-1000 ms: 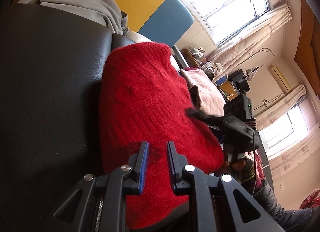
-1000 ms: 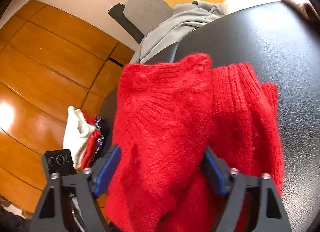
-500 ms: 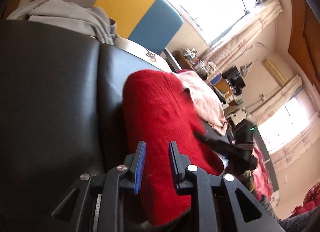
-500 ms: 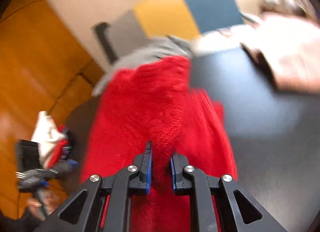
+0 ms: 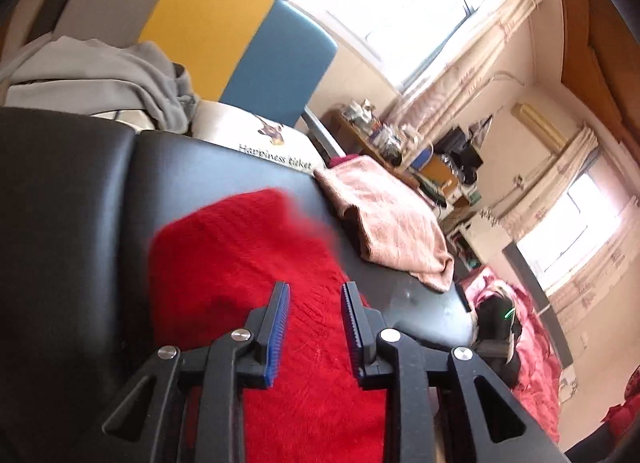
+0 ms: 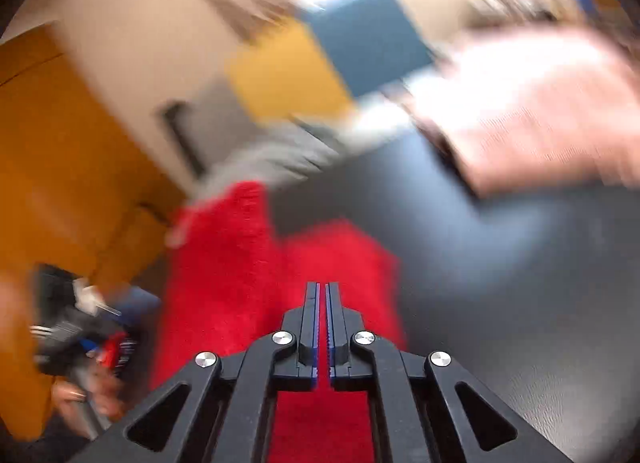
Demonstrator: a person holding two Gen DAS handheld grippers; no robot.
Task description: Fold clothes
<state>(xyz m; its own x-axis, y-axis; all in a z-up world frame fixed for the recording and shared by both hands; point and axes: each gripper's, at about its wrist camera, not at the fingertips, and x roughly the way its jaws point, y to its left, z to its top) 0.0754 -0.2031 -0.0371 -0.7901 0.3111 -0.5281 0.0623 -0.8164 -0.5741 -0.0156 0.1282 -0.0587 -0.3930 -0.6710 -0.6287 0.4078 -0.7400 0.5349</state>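
Item: a red sweater (image 5: 240, 263) we see bunched at frame centre on the black tabletop (image 5: 60, 223), the left tool (image 5: 314, 295) spread apart above it holding nothing, the right tool (image 6: 322, 291) pressed nearly together, seemingly empty, with a pink cloth (image 5: 392, 219) lying at centre right, perhaps awaiting folding.

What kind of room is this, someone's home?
Probably a lived-in bedroom or dorm: curtained windows, a cluttered desk, pink bedding, and clothes such as a red sweater on a black couch.
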